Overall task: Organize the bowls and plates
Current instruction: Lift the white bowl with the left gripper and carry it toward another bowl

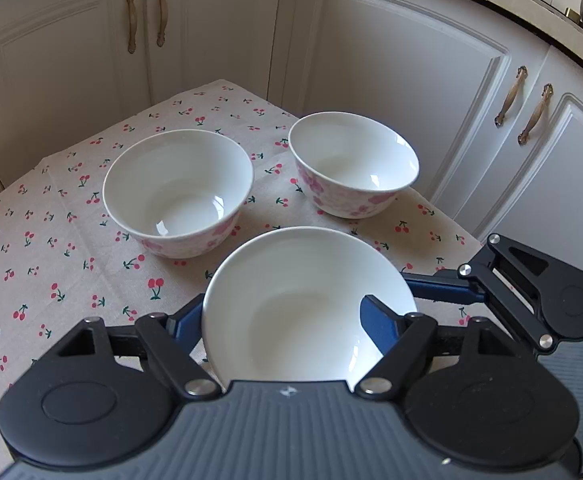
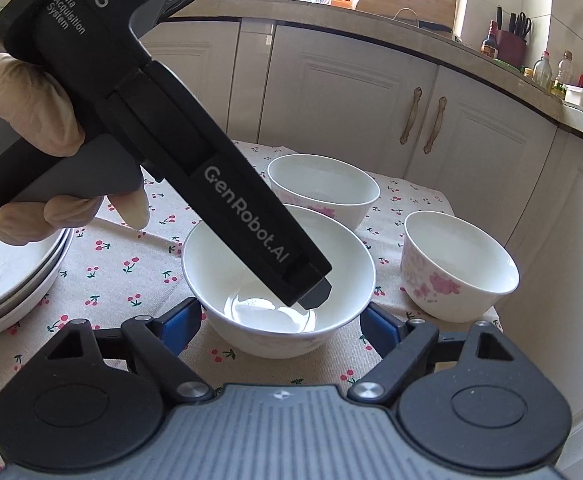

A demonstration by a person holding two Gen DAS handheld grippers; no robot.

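Left gripper [image 1: 291, 316]: pressed onto the rim of the near bowl [image 1: 307, 304], one blue finger [image 1: 375, 320] inside the wall and the other outside on the opposite side of that wall, so the thin edge is pinched rather than the whole bowl spanned.
Right gripper [image 2: 281, 326]: spread on either side of the same bowl; pads look just clear of its outer wall, probably placed to steady it, though contact is hard to tell.
Near bowl: directly ahead of both grippers, its base hidden, so whether it sits on the worktop [image 1: 51, 240] cannot be told.
Flowered bowls: one [image 1: 177, 192] beyond and left of the left gripper, one [image 1: 353, 164] beyond and right, both upright and apart.
Stacked plates [image 2: 15, 280]: far left of the right gripper, under the gloved hand [image 2: 31, 108].
Likely step: lift the gripped bowl to nest it in another.
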